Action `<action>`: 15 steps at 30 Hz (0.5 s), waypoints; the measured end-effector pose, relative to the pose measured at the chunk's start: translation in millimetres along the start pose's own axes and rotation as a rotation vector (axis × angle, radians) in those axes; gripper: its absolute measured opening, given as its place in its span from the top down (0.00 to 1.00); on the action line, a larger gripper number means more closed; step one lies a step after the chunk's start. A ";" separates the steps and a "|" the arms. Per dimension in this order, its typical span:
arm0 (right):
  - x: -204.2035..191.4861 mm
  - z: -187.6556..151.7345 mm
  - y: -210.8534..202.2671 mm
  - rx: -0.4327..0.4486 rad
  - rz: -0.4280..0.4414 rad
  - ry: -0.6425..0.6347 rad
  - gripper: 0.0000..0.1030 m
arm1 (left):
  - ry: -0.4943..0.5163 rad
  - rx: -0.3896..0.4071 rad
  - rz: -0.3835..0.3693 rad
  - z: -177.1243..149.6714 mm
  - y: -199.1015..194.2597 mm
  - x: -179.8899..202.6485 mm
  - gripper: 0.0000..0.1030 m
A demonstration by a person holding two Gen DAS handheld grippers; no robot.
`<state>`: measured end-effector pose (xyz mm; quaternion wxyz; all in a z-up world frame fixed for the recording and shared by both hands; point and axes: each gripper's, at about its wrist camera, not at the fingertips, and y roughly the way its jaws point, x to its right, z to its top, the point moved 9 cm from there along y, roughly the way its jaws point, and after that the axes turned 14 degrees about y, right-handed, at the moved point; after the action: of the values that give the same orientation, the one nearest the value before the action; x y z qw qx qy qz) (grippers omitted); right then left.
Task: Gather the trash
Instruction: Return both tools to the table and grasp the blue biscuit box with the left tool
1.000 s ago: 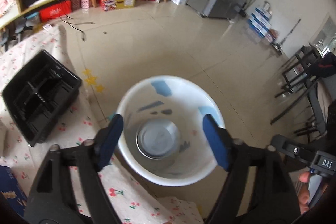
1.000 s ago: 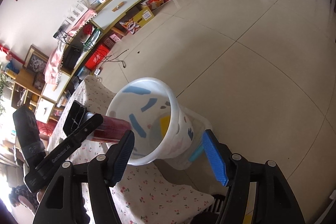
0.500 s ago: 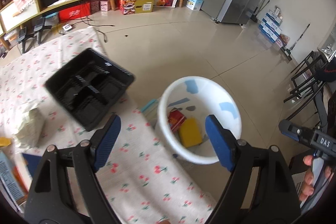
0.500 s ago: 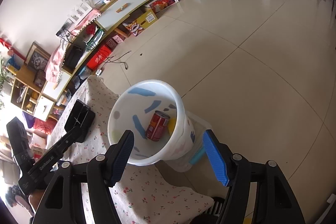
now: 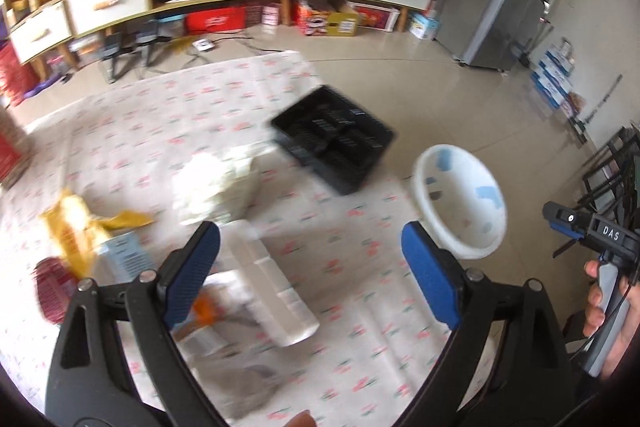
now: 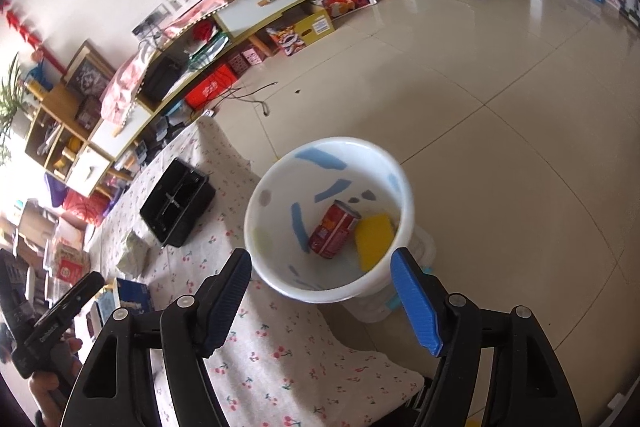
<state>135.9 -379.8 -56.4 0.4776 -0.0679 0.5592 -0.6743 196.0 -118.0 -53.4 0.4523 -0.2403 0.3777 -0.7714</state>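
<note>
White bin [image 6: 328, 219] with blue and grey patches stands on the floor just off the near right corner of the cherry-print tablecloth [image 6: 276, 359], mouth up. Right wrist view looks straight into it: red can [image 6: 334, 229] lies on its side at the bottom, long axis running near-left to far-right, silver top end toward the far side, touching a flat yellow piece [image 6: 374, 241] on its right. Left wrist view shows the bin [image 5: 460, 203] only at an angle, contents hidden, but shows the trash on the cloth that the other view mostly misses: clear plastic bottle [image 5: 266, 279] lying flat, long axis from far-left to near-right, between the left gripper's fingers; crumpled white paper [image 5: 212, 183] beyond it; yellow wrapper [image 5: 76, 227] and a red can [image 5: 52, 287] at far left, blurred; black divided tray [image 5: 334, 145] far side, near the cloth edge. Tray [image 6: 176, 201] also shows in the right view, left of the bin. Left gripper [image 5: 312, 271] jaws spread wide, empty, above the bottle, contact not clear because of blur. Right gripper [image 6: 326, 301] jaws spread wide, empty, over the bin's near rim. Each view catches the other gripper at its edge, held in a hand [image 5: 608, 315].
</note>
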 end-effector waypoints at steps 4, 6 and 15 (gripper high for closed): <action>-24.4 -11.7 5.6 -0.014 0.002 -0.046 0.26 | -0.032 -0.013 0.045 -19.0 -13.0 -34.8 0.09; -38.5 -18.6 8.7 -0.020 -0.001 -0.076 0.25 | -0.043 -0.026 0.064 -30.0 -17.8 -52.0 0.09; -88.6 -53.6 29.8 -0.066 -0.020 -0.190 0.23 | -0.106 -0.069 0.100 -69.7 -32.5 -110.2 0.09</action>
<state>166.7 -276.6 -61.2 0.5192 -0.1527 0.5327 -0.6507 181.9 14.3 -72.4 0.5011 -0.2772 0.3910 -0.7205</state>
